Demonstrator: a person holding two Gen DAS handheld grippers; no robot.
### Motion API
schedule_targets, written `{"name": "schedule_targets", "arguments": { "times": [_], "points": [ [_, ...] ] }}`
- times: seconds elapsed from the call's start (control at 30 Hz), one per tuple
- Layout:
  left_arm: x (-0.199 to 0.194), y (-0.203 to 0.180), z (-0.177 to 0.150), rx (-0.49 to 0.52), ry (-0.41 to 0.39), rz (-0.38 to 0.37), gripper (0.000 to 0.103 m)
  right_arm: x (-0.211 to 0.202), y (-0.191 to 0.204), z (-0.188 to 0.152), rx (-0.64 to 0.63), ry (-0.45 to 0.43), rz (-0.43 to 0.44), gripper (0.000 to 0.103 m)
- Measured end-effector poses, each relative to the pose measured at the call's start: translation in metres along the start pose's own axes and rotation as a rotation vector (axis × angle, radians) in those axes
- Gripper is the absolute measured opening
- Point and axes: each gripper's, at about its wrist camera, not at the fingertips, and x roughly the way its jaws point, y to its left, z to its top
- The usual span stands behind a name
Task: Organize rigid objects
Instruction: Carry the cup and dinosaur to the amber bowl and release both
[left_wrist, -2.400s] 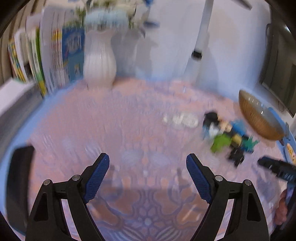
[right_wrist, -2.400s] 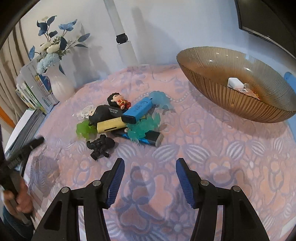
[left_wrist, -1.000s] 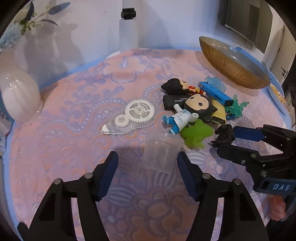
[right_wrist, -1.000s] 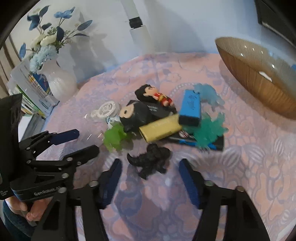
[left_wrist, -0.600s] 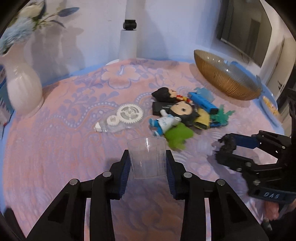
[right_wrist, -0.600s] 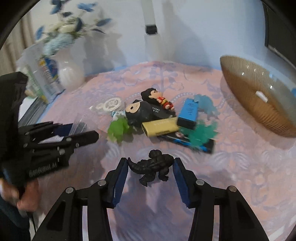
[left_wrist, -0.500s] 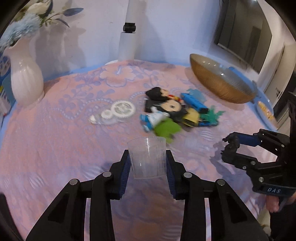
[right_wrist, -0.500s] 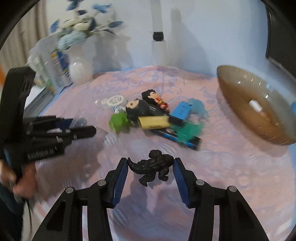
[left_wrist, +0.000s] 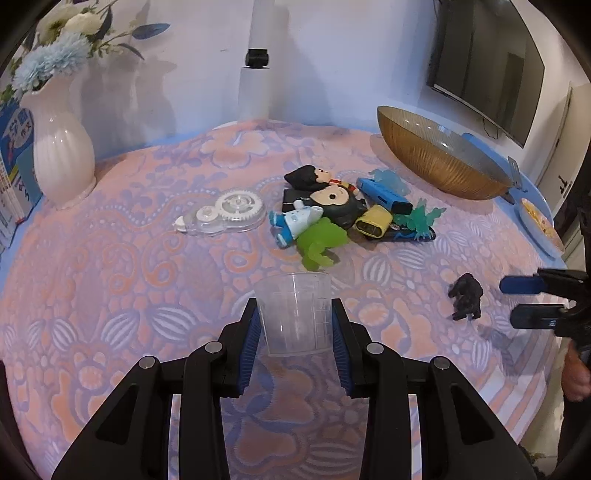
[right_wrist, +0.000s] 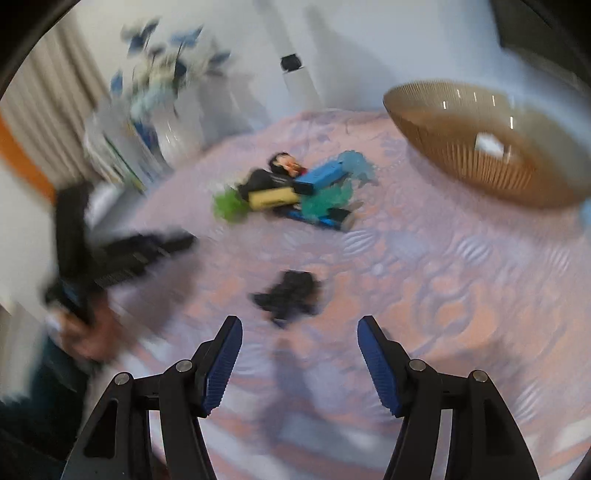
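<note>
The left gripper (left_wrist: 294, 325) was clamped on a clear plastic cup (left_wrist: 293, 314), its 2 pads pressing the cup's sides and holding it upright, mouth up, probably so it could serve as a container or be carried off without tipping. Ahead of that gripper and slightly to its right lay the pile of toys (left_wrist: 347, 214) on the patterned counter (left_wrist: 110, 280), with a clear gear-shaped tape dispenser (left_wrist: 225, 216) ahead to its left and the amber bowl (left_wrist: 436, 158) farther off to the right. The right gripper (right_wrist: 299, 365) had its jaws opening with nothing between them; the black dinosaur figure (right_wrist: 290, 295) sat on the counter just ahead of its fingertips, apart from the pile, apparently set there on its own. The right view was blurred, so the figure's pose was unclear.
</note>
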Motion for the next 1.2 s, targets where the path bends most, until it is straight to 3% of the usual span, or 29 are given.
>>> {"name": "schedule_targets", "arguments": {
  "times": [0.07, 0.2, 0.3, 0.4, 0.5, 0.7, 0.8, 0.97, 1.07, 1.2],
  "points": [
    [0.0, -0.004, -0.001, 0.016, -0.004, 0.014, 0.033, 0.005, 0.005, 0.0, 0.041, 0.007, 0.011, 0.063],
    [-0.003, -0.004, -0.002, 0.014, -0.018, 0.029, 0.033, 0.03, 0.025, 0.007, 0.044, 0.028, -0.151, 0.064],
    [-0.004, 0.0, -0.002, -0.004, -0.023, 0.027, 0.033, 0.044, 0.03, 0.013, 0.068, 0.019, -0.212, 0.063],
    [-0.003, 0.001, -0.001, -0.016, -0.018, 0.03, 0.033, 0.053, 0.039, 0.015, 0.043, -0.003, -0.292, 0.048],
    [-0.004, 0.0, -0.001, -0.012, -0.019, 0.04, 0.033, 0.056, 0.053, 0.008, -0.06, -0.026, -0.357, 0.048],
    [-0.014, 0.0, 0.005, -0.028, -0.046, 0.045, 0.033, 0.026, 0.033, 0.007, -0.009, -0.077, -0.289, 0.047],
    [-0.03, -0.009, 0.021, -0.05, -0.097, 0.011, 0.033, -0.006, 0.012, 0.018, 0.032, -0.147, -0.303, 0.047],
    [-0.049, -0.062, 0.081, 0.059, -0.174, -0.051, 0.033, -0.077, -0.037, 0.049, 0.115, -0.27, -0.348, 0.047],
    [-0.045, -0.095, 0.123, 0.093, -0.192, -0.111, 0.033, -0.113, -0.067, 0.073, 0.171, -0.34, -0.379, 0.047],
    [-0.019, -0.132, 0.168, 0.091, -0.184, -0.171, 0.033, -0.135, -0.095, 0.105, 0.224, -0.365, -0.394, 0.047]
  ]
}}
